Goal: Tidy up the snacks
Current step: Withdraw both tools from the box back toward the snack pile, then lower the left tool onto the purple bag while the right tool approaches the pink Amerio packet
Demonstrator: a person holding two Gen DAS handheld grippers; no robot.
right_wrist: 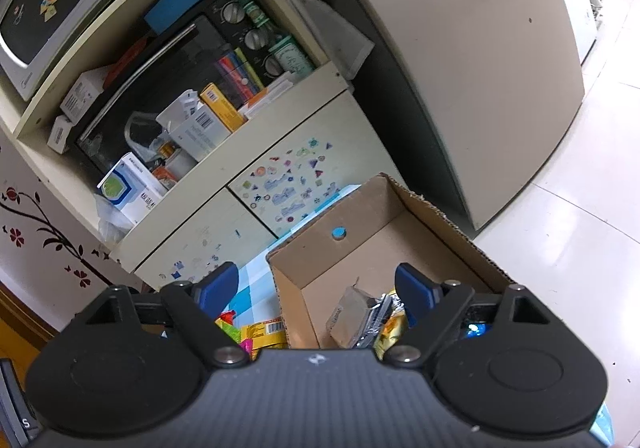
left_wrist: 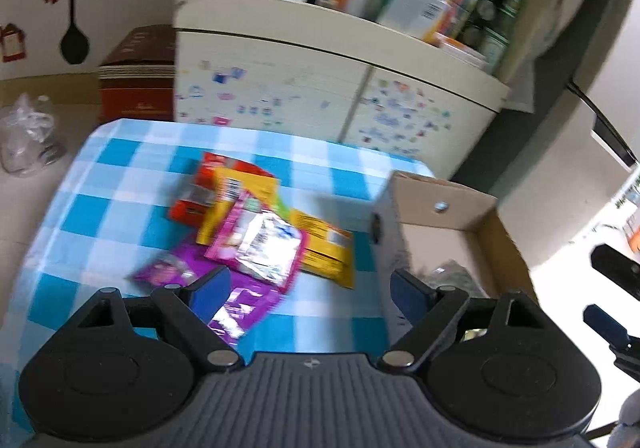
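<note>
Both grippers, left (left_wrist: 310, 294) and right (right_wrist: 316, 290), hang spread, empty. Packets (left_wrist: 256, 232) left of the box (left_wrist: 476, 207) look light, crinkly, slippery; pinch an edge seam.

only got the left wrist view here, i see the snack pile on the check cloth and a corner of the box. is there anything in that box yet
Observer: Yes. In the right wrist view the cardboard box holds a silvery packet with a yellow packet beside it.
Operator: is the right gripper holding one of those
Observer: No. The right gripper hangs open over the near edge of the box, with nothing pressed between its blue pads.
Operator: what's right of the box, my view washes out there
Observer: A tall beige fridge stands on a pale tiled floor just past the box.
</note>
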